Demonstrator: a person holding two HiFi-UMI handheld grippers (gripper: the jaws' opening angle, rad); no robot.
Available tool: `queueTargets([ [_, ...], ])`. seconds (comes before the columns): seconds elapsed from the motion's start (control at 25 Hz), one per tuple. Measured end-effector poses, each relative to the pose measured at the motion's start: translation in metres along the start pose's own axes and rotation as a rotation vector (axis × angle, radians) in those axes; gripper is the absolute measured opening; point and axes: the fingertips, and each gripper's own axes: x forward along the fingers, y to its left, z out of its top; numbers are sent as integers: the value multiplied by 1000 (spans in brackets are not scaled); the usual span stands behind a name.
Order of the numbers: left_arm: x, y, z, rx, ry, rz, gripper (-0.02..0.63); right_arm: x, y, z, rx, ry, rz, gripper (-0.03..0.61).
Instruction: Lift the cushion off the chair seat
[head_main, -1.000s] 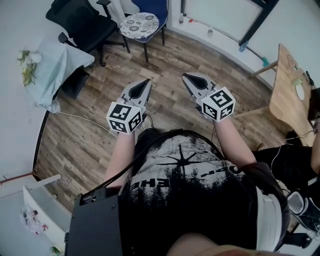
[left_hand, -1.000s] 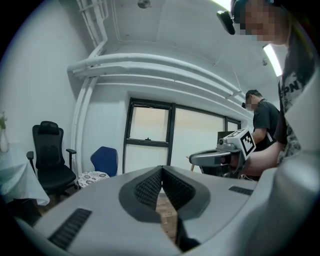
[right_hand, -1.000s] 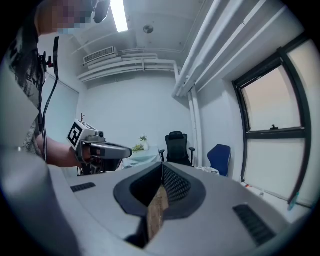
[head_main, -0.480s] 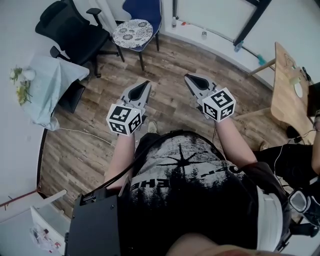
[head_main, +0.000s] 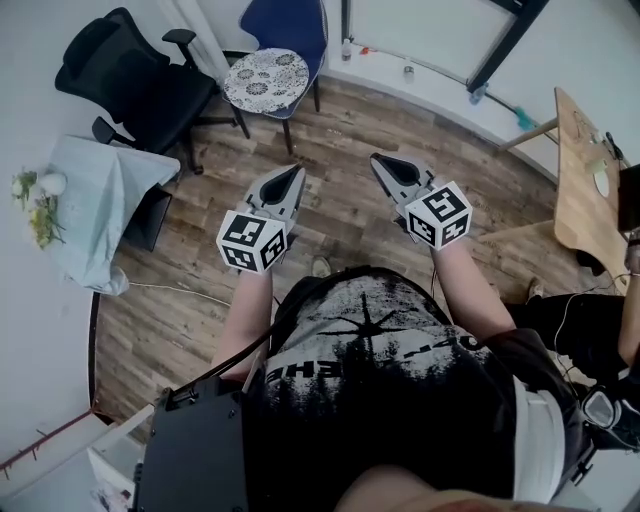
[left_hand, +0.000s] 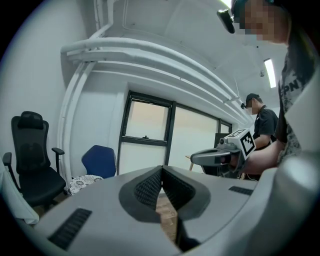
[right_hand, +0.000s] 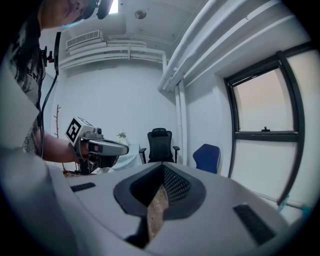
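Observation:
A round cushion (head_main: 265, 78) with a floral pattern lies on the seat of a blue chair (head_main: 292, 20) at the far side of the room. Both grippers hover over the wooden floor, well short of the chair and pointing toward it. My left gripper (head_main: 293, 172) is shut with nothing in it, its tips (left_hand: 161, 169) meeting. In the left gripper view the cushion (left_hand: 81, 183) and blue chair (left_hand: 99, 160) show at the left. My right gripper (head_main: 378, 158) is also shut and empty, its tips (right_hand: 163, 167) together, with the blue chair (right_hand: 207, 156) ahead on the right.
A black office chair (head_main: 140, 70) stands left of the blue chair. A table under a pale cloth (head_main: 100, 190) with flowers (head_main: 35, 205) is at the left wall. A wooden table (head_main: 590, 190) is at the right. Another person (left_hand: 261, 125) stands beyond my right gripper.
Both grippers have been carried forward over the floor, and the chair with the cushion now appears nearer to them. The jaws of both stayed shut.

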Motion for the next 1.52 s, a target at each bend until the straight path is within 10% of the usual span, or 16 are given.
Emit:
queueTargets([
  [1.52, 38, 197, 1, -92, 8, 1, 15, 211, -28, 15, 20, 61, 16, 18],
])
